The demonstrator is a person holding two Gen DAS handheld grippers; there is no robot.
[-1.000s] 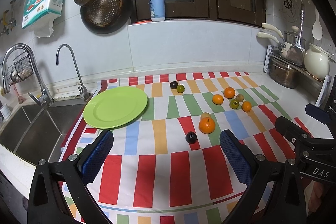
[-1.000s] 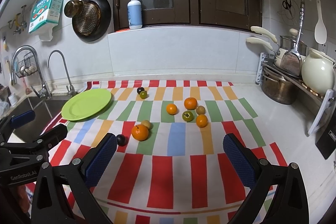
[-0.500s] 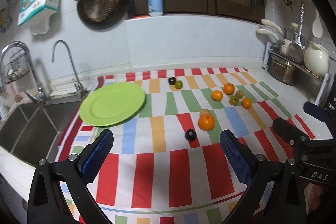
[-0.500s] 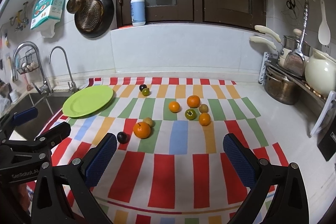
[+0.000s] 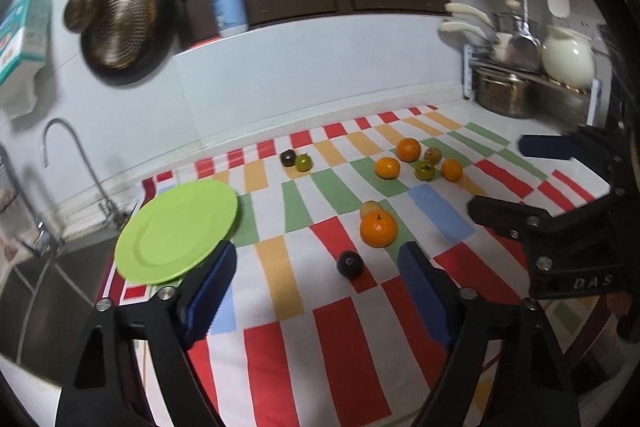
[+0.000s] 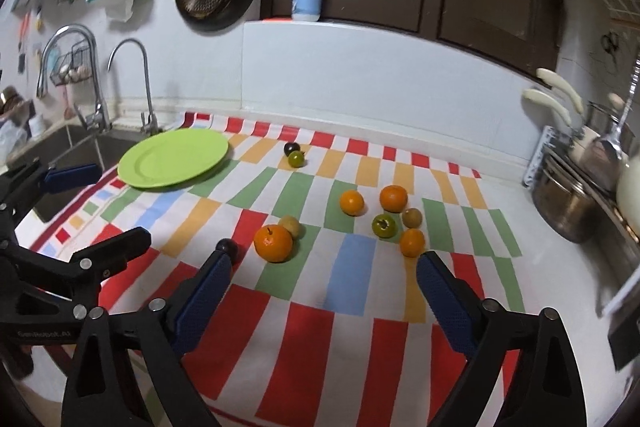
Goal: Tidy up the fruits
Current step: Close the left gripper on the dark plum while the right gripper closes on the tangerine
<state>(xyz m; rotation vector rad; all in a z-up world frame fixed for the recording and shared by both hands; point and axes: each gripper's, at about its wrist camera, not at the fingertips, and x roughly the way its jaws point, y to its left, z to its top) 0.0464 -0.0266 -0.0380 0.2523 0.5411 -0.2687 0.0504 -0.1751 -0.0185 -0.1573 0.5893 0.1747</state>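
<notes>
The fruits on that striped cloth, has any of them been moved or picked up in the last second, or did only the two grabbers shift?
Only the grippers moved. The left gripper came forward and lower toward the dark plum and big orange; the right gripper also closed in on the fruit. Both remain open and empty. Every fruit lies where it was, and the green plate still holds nothing.

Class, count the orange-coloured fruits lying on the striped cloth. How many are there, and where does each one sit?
4. A large orange sits nearest, beside a small tan fruit. Three smaller ones ring a green fruit: back left, back, front right. None appears hidden.
</notes>
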